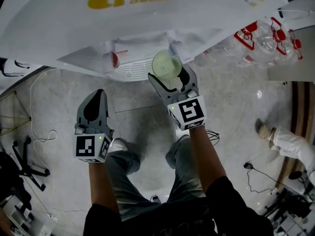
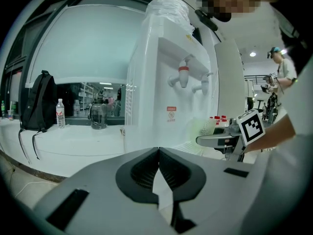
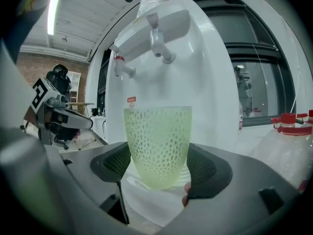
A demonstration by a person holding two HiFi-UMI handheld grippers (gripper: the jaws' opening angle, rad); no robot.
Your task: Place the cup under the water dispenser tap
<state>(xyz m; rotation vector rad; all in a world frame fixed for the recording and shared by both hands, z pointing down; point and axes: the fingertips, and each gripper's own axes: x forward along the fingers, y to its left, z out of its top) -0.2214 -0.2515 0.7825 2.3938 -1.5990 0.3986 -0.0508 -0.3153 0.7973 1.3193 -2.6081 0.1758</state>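
Note:
A pale green perforated cup (image 3: pixel 157 146) stands upright between the jaws of my right gripper (image 3: pixel 159 163), which is shut on it. The cup (image 1: pixel 166 64) is held over the drip tray (image 3: pixel 146 202) of the white water dispenser (image 1: pixel 147 14), below the white tap (image 3: pixel 160 43). The red tap (image 3: pixel 122 67) is to the left of it. My left gripper (image 1: pixel 97 96) hangs lower left of the dispenser, shut with nothing in it. In the left gripper view the dispenser (image 2: pixel 161 82), its red tap (image 2: pixel 183 76) and the right gripper (image 2: pixel 220 140) show ahead.
Clear plastic bottles with red caps (image 1: pixel 266 36) lie right of the dispenser. A black backpack (image 2: pixel 36 102), a water bottle (image 2: pixel 59 113) and a jug (image 2: pixel 98 115) stand on a counter at the left. Cables and a chair base (image 1: pixel 24 166) are on the floor; another person's leg (image 1: pixel 290 141) is at the right.

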